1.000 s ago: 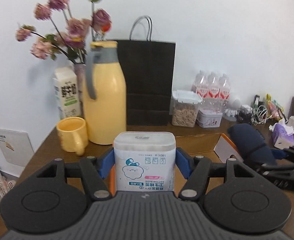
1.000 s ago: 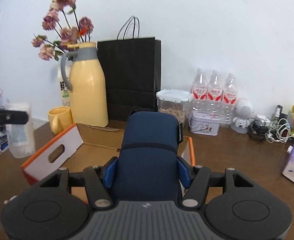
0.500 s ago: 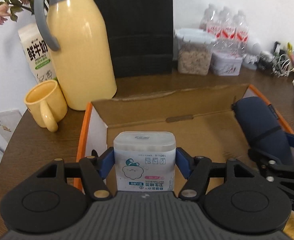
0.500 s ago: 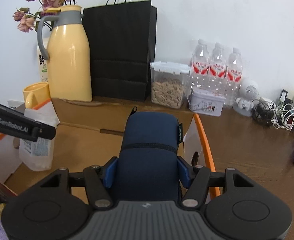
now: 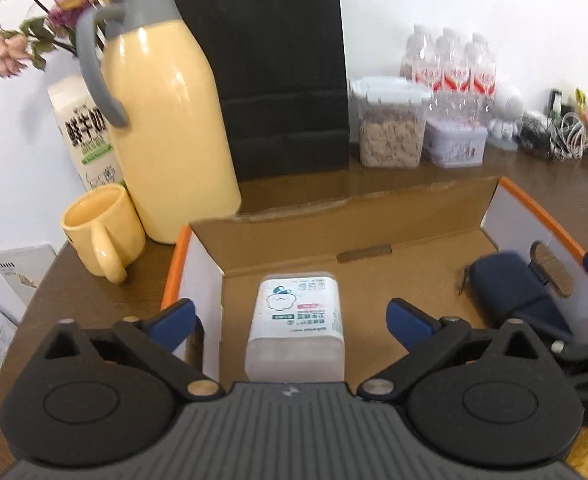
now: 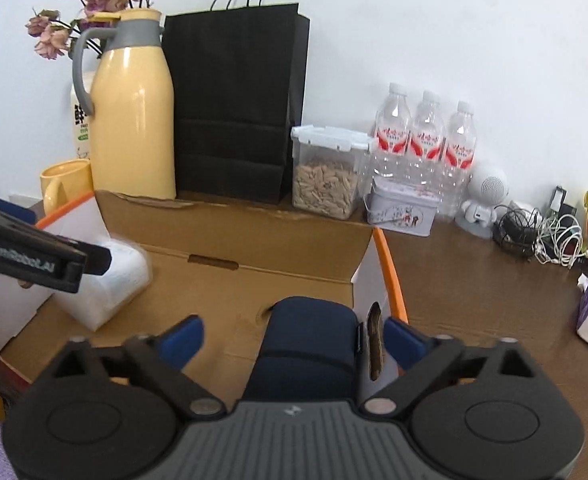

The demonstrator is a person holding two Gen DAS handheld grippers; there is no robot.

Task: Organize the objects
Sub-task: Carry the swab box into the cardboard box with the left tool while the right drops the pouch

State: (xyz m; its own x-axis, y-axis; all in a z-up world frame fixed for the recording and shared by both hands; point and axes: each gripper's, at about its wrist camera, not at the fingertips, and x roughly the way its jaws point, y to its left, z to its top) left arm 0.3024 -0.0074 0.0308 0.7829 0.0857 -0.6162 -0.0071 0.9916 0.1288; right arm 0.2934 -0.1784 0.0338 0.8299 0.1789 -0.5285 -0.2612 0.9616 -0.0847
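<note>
Both grippers have opened since half a second ago, when each was clamped on its load above the cardboard box [image 5: 374, 216]. Now the left gripper [image 5: 289, 316] stands released, its blue pads spread well clear of the cotton-swab pack [image 5: 296, 332], which lies on its back on the box floor near the left wall. The right gripper [image 6: 294, 338] is likewise released; the navy pouch [image 6: 306, 344] rests on the box floor at the right end, just beside the wall with the hand-hole, with a gap visible on both sides between pouch and pads. Both items appear deposited, so withdrawal is the likely next step. Risk one: a pad may catch the pouch or the right wall on the way out, since the right pad sits close to that wall, and drag the light box across the table [image 6: 474, 292]. Risk two: the two tools sit close together over one box, and crossing paths would knock them together. Outside the box, the yellow mug [image 5: 99, 232] and yellow thermos [image 5: 165, 128] stand just beside the left wall and could be struck by a wide leftward swing.
</note>
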